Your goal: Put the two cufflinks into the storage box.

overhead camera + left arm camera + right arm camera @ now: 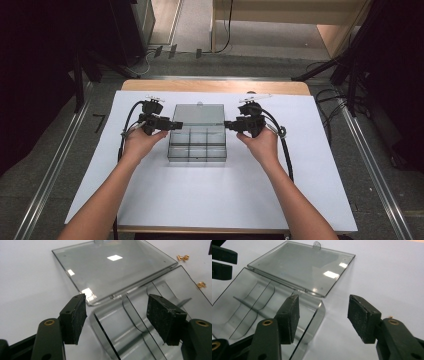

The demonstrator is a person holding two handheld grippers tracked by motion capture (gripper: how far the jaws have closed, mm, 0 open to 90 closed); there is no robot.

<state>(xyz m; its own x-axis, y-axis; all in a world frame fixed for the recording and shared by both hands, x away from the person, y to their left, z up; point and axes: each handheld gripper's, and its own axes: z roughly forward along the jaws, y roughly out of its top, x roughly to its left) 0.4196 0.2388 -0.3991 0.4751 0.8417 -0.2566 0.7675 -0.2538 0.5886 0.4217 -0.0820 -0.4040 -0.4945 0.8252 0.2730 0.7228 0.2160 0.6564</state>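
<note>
Beside the open clear box (197, 134), both grippers' jaws stand apart.

One clear plastic organizer box (197, 145) sits on one white sheet (150, 200) over one wooden table (215, 86). The box has one hinged lid (198, 115), laid open toward twelve o'clock, and six compartments, three across in two rows. Two black handheld grippers flank it: the left gripper (169, 124) at nine o'clock and the right gripper (226, 124) at three o'clock, each with two padded jaws. Two small brass-coloured fittings (183, 257) lie on the sheet beyond the box in the left gripper view.
</note>
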